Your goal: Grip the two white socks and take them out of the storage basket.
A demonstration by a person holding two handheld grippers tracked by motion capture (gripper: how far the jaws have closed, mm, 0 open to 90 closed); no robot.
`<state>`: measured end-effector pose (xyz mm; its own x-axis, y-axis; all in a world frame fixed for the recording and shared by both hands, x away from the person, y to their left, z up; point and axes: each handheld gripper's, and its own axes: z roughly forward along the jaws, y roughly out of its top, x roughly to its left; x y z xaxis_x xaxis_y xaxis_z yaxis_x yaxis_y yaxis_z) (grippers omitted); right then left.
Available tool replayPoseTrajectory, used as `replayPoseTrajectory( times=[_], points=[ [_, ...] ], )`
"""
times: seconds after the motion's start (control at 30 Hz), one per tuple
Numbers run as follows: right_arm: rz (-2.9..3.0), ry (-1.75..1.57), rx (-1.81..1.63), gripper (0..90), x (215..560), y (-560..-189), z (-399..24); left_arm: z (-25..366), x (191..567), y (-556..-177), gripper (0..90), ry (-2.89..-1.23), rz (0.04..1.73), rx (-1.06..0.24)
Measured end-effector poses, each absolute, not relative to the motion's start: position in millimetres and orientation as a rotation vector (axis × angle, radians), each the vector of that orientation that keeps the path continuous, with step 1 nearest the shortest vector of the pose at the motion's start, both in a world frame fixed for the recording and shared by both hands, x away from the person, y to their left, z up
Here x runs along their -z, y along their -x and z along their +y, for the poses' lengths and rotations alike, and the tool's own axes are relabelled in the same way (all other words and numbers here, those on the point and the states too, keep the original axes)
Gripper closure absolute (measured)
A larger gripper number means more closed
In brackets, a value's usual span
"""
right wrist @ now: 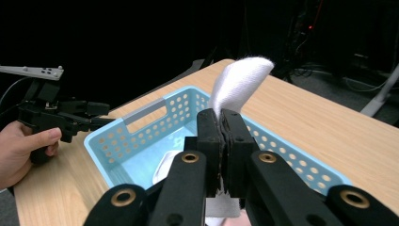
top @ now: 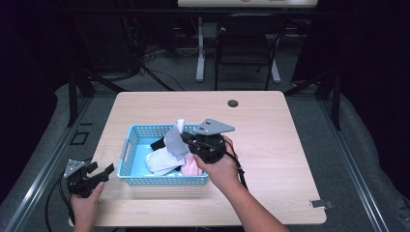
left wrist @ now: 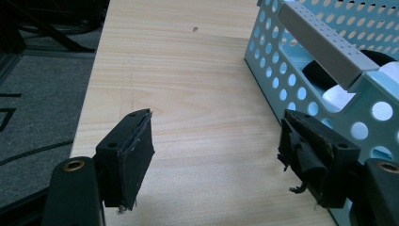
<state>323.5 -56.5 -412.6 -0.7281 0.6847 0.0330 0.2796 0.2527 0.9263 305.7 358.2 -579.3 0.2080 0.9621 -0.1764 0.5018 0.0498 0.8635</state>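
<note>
White cloth — a sock (right wrist: 240,80) — sits pinched between the jaws of our right gripper (top: 186,137), lifted above the basket (top: 126,145) with its toe end standing up past the jaw tips. Our left gripper (left wrist: 216,155) hovers over the table (left wrist: 188,84) just beside the basket's near-left corner, jaws wide and holding nothing.

More clothes lie in the basket: a white piece (top: 162,162), something pink (top: 192,166), something black (top: 158,143).

We judge the risks from here to be these. The grip takes only a narrow fold of the sock, so a quick swing could let it slip and drop back. Its hanging end may also snag a neighbour or the rim and tug the light basket along — our left gripper is near but not bracing it.
</note>
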Motion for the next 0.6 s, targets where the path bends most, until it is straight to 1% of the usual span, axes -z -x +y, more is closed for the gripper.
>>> replayPoseTrajectory(
  times=[0.3, 0.6],
  points=[
    [2.08, -0.903, -1.501, 87.9, 406, -307, -87, 358, 579, -306, 26.5, -1.583, 1.422, -0.645],
    [2.019, -0.986, -1.485, 88.0, 415, -295, -123, 358, 580, -306, 26.6, -1.586, 1.424, -0.646]
  ],
)
